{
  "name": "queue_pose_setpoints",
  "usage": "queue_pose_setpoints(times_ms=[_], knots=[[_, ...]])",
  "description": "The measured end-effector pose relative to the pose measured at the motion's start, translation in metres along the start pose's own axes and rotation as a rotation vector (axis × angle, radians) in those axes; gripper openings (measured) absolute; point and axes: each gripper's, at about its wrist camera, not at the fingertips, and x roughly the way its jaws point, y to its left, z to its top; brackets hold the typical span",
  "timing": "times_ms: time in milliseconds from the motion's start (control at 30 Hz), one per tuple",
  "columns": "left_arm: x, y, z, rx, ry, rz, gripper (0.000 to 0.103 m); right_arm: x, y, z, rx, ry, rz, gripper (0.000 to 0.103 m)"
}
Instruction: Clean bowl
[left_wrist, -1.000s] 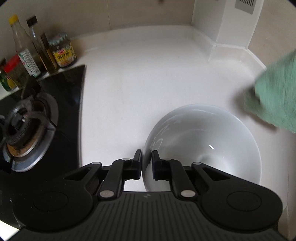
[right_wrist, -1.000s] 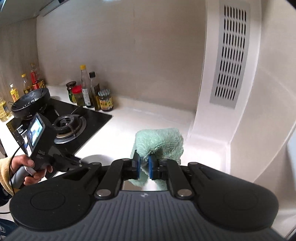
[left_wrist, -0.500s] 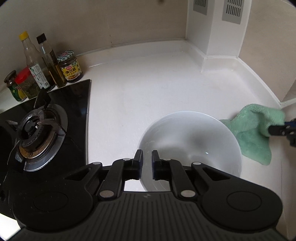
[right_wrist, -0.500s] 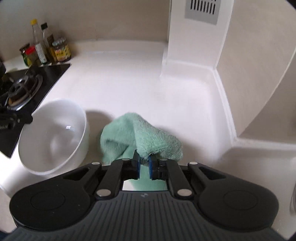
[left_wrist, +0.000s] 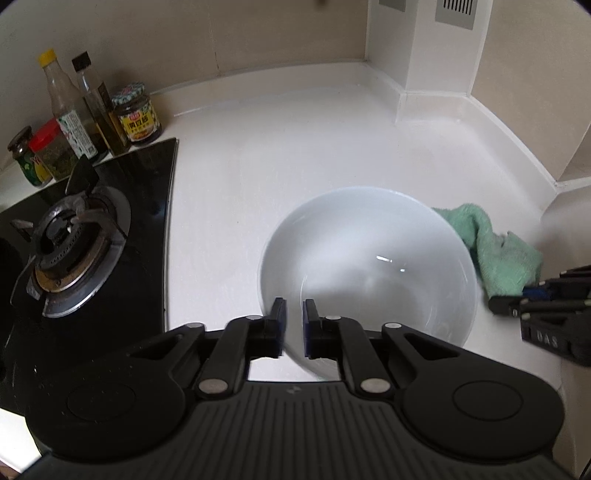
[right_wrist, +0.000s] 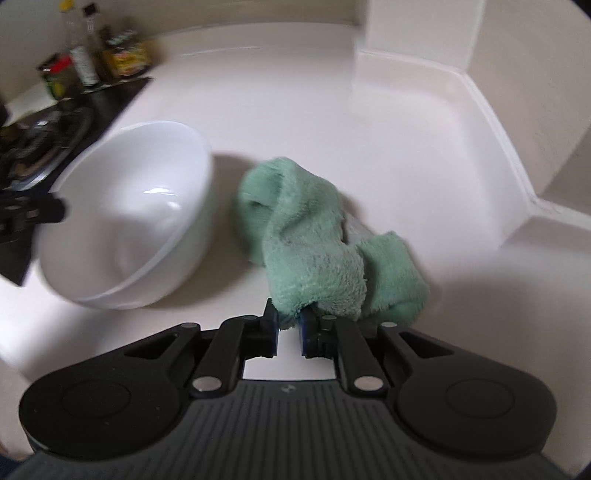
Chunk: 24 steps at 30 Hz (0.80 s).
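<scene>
A white bowl (left_wrist: 369, 266) sits on the white counter (left_wrist: 277, 129), empty and glossy inside. My left gripper (left_wrist: 293, 325) is shut on its near-left rim, one finger inside and one outside. In the right wrist view the bowl (right_wrist: 129, 221) looks tipped, with the left gripper (right_wrist: 55, 210) at its left rim. A green terry cloth (right_wrist: 310, 251) lies crumpled on the counter just right of the bowl. My right gripper (right_wrist: 289, 325) is shut on its near corner. The left wrist view shows the cloth (left_wrist: 495, 251) and the right gripper (left_wrist: 517, 299) at the far right.
A black gas hob with a burner (left_wrist: 74, 240) borders the counter on the left. Bottles and jars (left_wrist: 92, 118) stand behind it against the wall. A white column with vents (left_wrist: 424, 55) and a raised ledge (left_wrist: 517, 147) close off the back right corner.
The right gripper has brought the green cloth down from the air, and it now rests on the counter beside the bowl's right side. The left gripper keeps its hold on the bowl's rim.
</scene>
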Motion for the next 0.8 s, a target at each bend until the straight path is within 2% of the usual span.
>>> queue_pose_setpoints(times_ms=[100,167,300,567,800], knots=[[-0.003,-0.001,-0.004,0.005,-0.018,-0.004,0.008,-0.002,0.004,-0.004,0.015,-0.019,-0.018,0.017],[-0.009,-0.003,-0.006,0.013,-0.044,-0.012,0.008,-0.003,0.007,-0.006,0.026,-0.032,-0.030,0.028],[-0.016,-0.003,-0.006,0.014,-0.074,-0.029,0.008,-0.007,0.012,-0.011,0.045,-0.059,-0.056,0.028],[-0.029,-0.005,-0.011,0.021,-0.097,-0.039,0.008,-0.058,0.017,-0.030,0.062,-0.171,-0.146,0.028],[-0.047,-0.009,-0.024,-0.014,-0.111,-0.018,0.008,-0.092,0.027,-0.049,0.077,-0.273,-0.102,0.028]])
